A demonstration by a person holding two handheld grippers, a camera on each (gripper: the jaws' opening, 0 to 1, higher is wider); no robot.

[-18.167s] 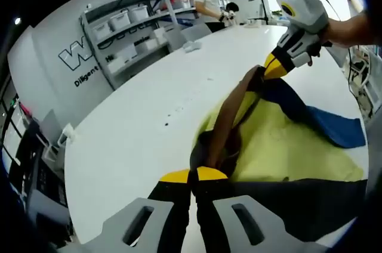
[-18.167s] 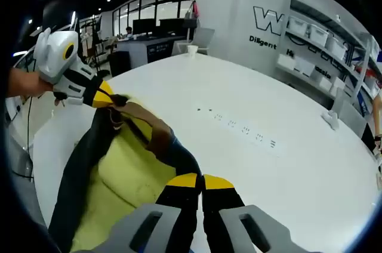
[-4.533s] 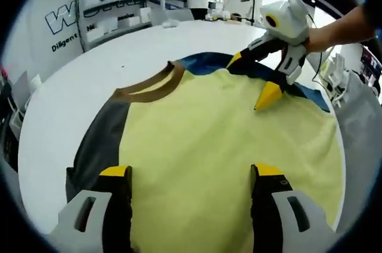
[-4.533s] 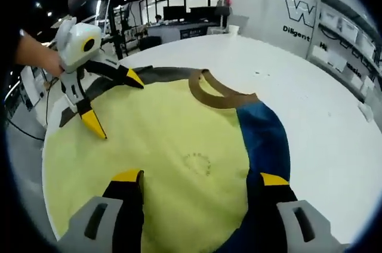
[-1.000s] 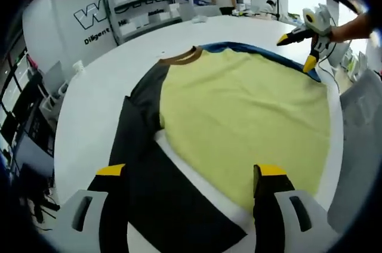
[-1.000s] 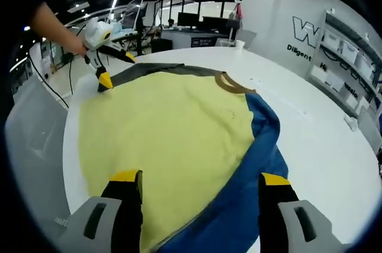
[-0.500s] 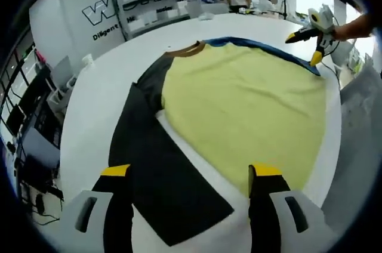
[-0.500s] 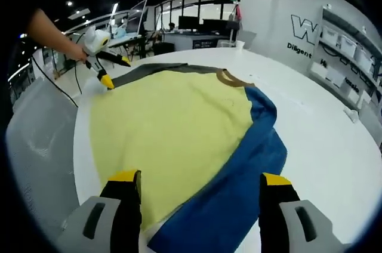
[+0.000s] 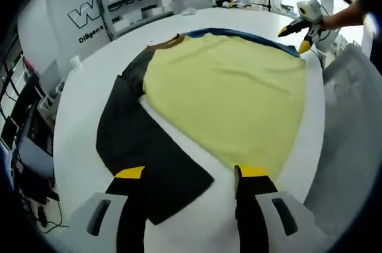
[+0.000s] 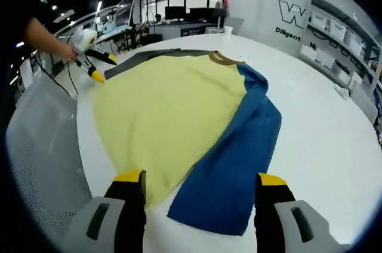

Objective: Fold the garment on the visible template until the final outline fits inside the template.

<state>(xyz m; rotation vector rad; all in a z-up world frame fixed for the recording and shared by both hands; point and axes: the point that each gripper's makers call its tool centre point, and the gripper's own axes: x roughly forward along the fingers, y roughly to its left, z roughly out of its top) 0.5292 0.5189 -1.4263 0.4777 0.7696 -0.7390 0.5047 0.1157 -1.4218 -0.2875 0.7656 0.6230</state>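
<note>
Left gripper view: we see the pale yellow shirt with one charcoal and one blue sleeve (image 9: 227, 86) spread flat on the white round worktop (image 9: 83, 110). Left tool (image 9: 190, 172) and right tool (image 10: 199, 176) both gape wide, holding nothing.

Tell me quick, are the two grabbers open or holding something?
Left gripper: jaws open, holding nothing.
Right gripper: jaws open, holding nothing.

My white surface (image 9: 89, 86) carries the shirt (image 9: 227, 92) spread flat: yellow body in the middle, dark sleeve (image 9: 143, 151) out to the left, blue sleeve (image 10: 233, 169) out to the right, brown collar (image 10: 224, 58) at the far side.
</note>
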